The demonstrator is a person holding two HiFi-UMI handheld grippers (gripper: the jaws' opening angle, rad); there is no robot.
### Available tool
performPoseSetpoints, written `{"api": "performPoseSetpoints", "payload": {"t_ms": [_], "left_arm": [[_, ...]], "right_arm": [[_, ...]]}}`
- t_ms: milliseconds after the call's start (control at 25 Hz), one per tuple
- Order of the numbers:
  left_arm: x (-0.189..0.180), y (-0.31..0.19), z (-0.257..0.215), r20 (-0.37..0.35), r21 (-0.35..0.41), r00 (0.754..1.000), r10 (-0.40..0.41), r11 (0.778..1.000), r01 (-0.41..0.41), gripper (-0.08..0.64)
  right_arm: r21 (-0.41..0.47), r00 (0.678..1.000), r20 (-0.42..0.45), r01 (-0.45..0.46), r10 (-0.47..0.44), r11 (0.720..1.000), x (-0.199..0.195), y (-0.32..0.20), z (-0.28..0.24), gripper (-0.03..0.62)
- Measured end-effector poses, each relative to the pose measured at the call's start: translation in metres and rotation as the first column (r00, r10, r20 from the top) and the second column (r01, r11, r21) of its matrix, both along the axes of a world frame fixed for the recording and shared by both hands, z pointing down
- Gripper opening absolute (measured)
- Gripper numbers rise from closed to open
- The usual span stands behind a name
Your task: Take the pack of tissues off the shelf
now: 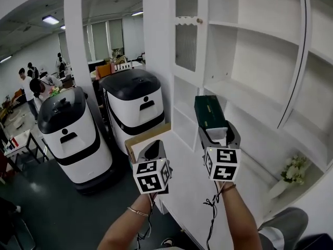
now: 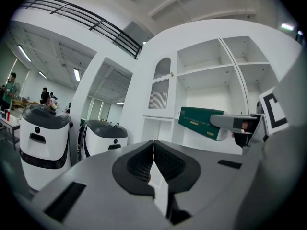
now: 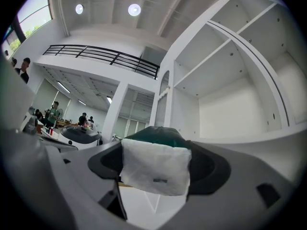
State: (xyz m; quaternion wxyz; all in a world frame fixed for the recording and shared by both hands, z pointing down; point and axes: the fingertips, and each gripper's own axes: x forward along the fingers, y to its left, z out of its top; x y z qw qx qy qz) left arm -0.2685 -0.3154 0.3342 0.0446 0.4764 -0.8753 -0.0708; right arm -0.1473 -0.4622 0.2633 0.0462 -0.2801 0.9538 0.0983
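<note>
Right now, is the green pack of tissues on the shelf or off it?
Off it: the right gripper clamps the pack of tissues and holds it in midair before the shelf.

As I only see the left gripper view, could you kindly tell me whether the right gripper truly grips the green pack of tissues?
Observer: Yes. In the right gripper view, the fingers of the right gripper press both sides of the dark green plastic pack of tissues at its white end.
Operator: Thank you. What lies beneath it?
Observer: The head view shows a white countertop under it.
</note>
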Motion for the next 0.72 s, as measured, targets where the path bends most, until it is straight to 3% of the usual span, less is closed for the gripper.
{"api": "performPoseSetpoints", "payload": {"t_ms": [360, 720], "left_arm": [[0.018, -0.023, 0.072, -0.054, -0.088, 0.994, 0.095, 0.991, -0.100, 0.018], [0.043, -0.056, 0.125, -0.084, -0.159, 0.973, 0.214, 0.961, -0.225, 0.018]], "right_arm": [[-0.169, 0.993, -0.071, -0.102, 0.092, 0.980, 0.031, -0.017, 0.104, 0.390], [-0.311, 0.967, -0.091, -0.255, 0.239, 0.916, 0.086, -0.040, 0.172, 0.390]]}}
